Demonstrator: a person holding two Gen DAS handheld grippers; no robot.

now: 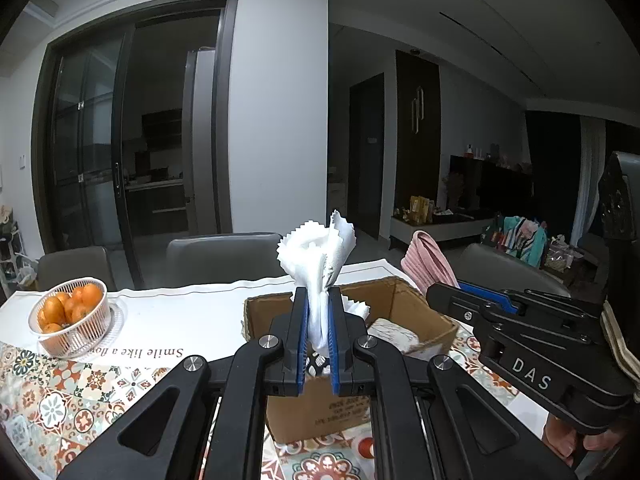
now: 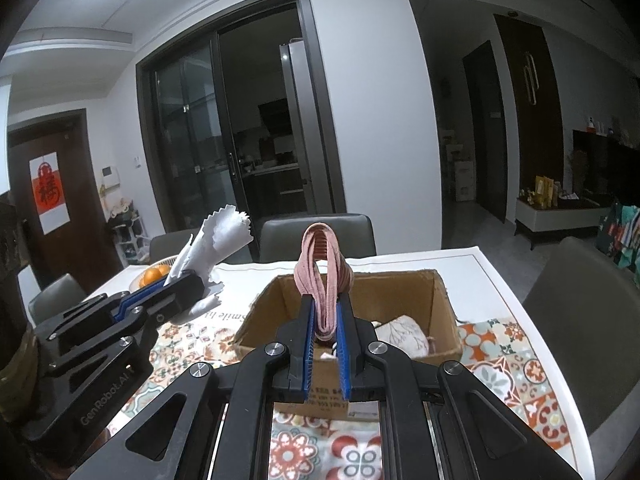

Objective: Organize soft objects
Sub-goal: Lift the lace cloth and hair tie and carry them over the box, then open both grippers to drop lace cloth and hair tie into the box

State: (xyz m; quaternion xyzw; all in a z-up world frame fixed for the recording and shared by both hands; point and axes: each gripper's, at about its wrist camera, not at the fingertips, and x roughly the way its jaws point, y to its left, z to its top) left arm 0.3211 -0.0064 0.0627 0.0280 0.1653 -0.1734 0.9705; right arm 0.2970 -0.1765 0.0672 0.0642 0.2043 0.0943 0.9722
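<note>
White cloth [image 1: 320, 264] pinched upright in left gripper [image 1: 319, 340], fingers clamped narrow on its bunched bottom. Pink cloth [image 2: 324, 276] looped, same deal in right gripper [image 2: 325, 344]. Both hanging over the box [image 2: 440, 300] on the surface [image 2: 500, 276]. Box straight ahead and below; right one looks nearer, probably drops first.

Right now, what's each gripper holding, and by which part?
Left gripper pinches a white cloth near its bunched lower end. Right gripper pinches a pink cloth by its lower folds.
</note>
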